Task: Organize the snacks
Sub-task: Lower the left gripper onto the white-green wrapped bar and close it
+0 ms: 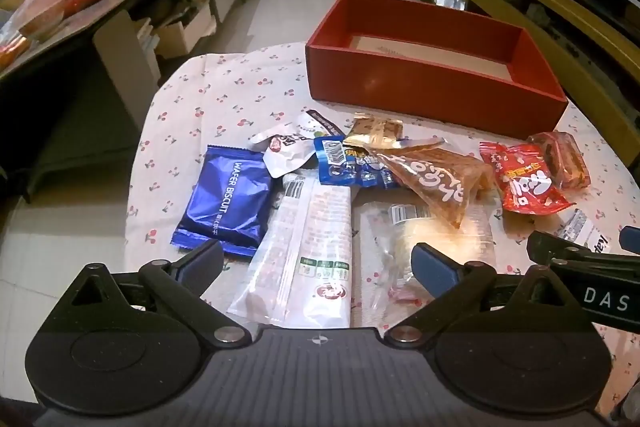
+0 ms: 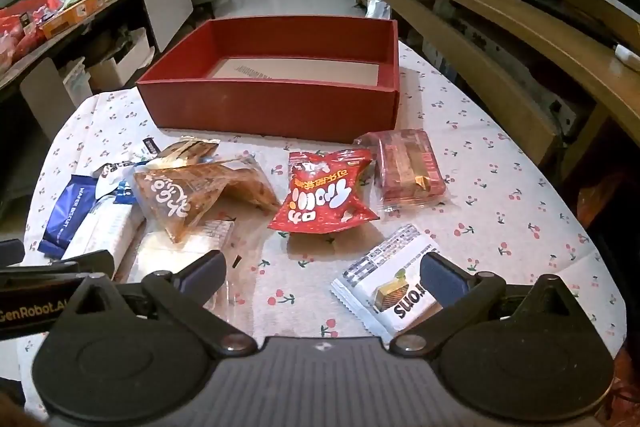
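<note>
Left wrist, blue pkt (image 1: 226, 197) "WAFER BISCUIT"

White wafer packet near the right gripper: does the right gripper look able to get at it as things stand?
Probably yes. The right gripper is open and empty, and the white wafer packet lies flat on the tablecloth beside one finger, with nothing on top; the red snack bag sits apart, farther away.
</note>
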Motion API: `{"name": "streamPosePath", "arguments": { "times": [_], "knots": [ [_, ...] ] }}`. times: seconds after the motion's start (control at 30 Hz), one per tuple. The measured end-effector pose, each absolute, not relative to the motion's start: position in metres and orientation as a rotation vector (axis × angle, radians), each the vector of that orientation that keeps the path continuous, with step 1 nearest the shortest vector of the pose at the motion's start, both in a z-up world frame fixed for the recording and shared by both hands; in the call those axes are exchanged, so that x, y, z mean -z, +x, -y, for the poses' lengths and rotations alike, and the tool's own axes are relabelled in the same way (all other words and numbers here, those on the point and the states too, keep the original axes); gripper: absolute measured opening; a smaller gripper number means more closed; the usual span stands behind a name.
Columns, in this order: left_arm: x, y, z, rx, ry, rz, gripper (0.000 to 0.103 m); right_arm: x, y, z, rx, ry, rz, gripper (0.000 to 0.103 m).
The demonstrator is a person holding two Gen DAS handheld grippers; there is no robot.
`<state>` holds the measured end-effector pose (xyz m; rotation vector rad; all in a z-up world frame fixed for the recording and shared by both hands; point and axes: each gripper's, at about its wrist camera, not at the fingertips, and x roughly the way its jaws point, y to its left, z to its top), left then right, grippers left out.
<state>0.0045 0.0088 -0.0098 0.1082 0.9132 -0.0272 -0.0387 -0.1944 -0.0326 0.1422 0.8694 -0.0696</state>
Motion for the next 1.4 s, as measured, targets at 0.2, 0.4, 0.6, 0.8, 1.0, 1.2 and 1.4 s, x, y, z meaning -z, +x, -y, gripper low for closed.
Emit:
{"name": "streamPosePath", "arguments": {
  "times": [0.2,0.4,0.6,0.8,1.0,1.2,1.4],
  "knots": [
    [0.011,0.005,-0.010,0.024,0.108,-0.917,0.100,0.035,-0.035,0.192,0.067,0.141,-0.873,0.103],
    [0.013,0.005,-0.012,0.021,0.104,-0.924,0.100,0.036,-0.036,0.190,0.064,0.139,-0.881,0.103],
    [0.015,0.007,-0.014,0.022,0.096,-0.932,0.099,0.037,-0.032,0.188,0.059,0.136,-0.891,0.103],
    [0.019,0.014,-0.021,0.030,0.064,-0.964,0.095,0.040,-0.022,0.181,0.046,0.133,-0.904,0.103],
    [0.026,0.024,-0.022,0.034,0.076,-0.986,0.098,0.038,-0.019,0.182,0.030,0.143,-0.908,0.103],
    [0.036,0.041,-0.020,0.021,0.081,-1.017,0.097,0.040,-0.017,0.183,0.031,0.142,-0.940,0.103],
    [0.043,0.049,-0.025,0.017,0.056,-1.060,0.085,0.037,-0.015,0.186,0.026,0.163,-0.938,0.103]
  ]
}}
